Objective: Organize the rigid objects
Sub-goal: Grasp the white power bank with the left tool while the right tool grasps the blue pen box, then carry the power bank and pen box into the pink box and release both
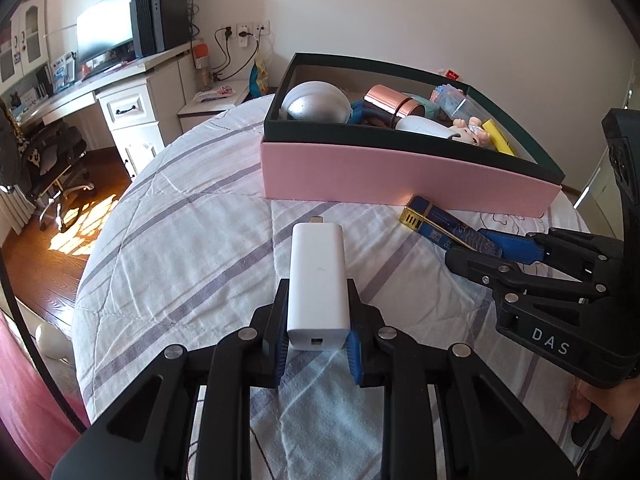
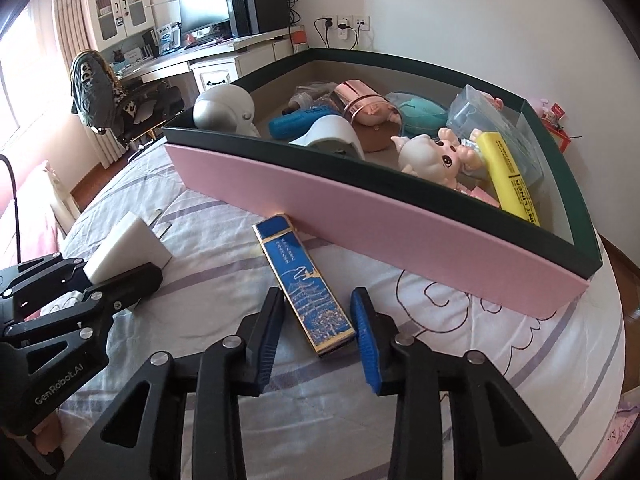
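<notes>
in the left wrist view the left gripper (image 1: 318, 332) is clamped on the near end of a white charger (image 1: 317, 284), both pads pressing its sides, its plug end aimed at the box (image 1: 400, 174). it looks held by the wider flat faces so it can be lifted straight over the pink wall. the right gripper (image 1: 486, 246) reaches in from the right edge over a blue and gold case (image 1: 434, 224) that lies on the bedspread (image 1: 180, 240) just in front of the box. the surface is a striped quilt, soft and creased, with a desk, monitor and office chair beyond on a wood floor.

in the right wrist view the right gripper (image 2: 316, 320) straddles the near end of the case (image 2: 304, 280), the fingers set to either side. the far pad seems to meet the case edge, but a gap shows at the near one, so i would not call it gripped yet. the case's far end nearly touches the box wall (image 2: 360, 236). inside sit a doll, a yellow highlighter, cups and other small things, so the two items outside are likely next in.
</notes>
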`<state>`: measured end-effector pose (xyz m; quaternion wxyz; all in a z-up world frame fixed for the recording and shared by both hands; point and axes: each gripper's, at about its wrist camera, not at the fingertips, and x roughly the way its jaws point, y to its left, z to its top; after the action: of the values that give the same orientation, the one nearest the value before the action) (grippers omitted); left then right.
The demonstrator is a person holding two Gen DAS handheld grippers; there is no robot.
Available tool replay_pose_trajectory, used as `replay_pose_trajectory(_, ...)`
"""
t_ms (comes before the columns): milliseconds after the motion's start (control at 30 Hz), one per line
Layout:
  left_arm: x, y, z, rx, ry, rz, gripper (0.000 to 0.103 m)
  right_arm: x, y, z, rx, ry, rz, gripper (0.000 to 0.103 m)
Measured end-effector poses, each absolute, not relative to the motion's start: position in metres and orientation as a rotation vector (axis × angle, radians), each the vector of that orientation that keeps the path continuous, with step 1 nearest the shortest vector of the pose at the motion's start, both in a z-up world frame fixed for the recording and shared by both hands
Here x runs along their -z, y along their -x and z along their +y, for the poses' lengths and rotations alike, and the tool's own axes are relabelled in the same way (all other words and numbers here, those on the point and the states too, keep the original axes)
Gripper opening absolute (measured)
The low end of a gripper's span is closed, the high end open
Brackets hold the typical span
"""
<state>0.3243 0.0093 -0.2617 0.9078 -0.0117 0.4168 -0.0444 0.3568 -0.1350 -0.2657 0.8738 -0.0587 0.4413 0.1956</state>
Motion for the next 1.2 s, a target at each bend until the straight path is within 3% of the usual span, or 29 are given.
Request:
replay_pose_trajectory(67, 0.262, -0.317, 0.009, 0.093, 0.016, 0.861, 0.024, 0.265, -0.342, -0.138, -0.422, 0.106, 0.924, 0.022)
replay_pose_trajectory(300, 0.263, -0.303, 0.004, 0.082, -0.004, 0.856, 0.024, 0.266, -0.31, -0.135, -0.406, 0.067, 0.92, 0.022)
replay_pose_trajectory(500, 0.264, -0.304, 0.0, 0.085, -0.009, 0.851, 0.024, 0.266, -0.33, -0.128, -0.386, 0.052, 0.907, 0.029)
replay_pose_trajectory(733, 0.262, -0.302, 0.001, 0.084, 0.006, 0.823, 0.024, 0.263, -0.325, -0.129, -0.414, 0.039, 0.87, 0.021)
replay_pose_trajectory(1200, 0.169, -0.23, -0.018, 0.14, 0.04, 0.554, 0.023, 0.168, -0.229, -0.159, -0.373, -0.048, 0.523, 0.021)
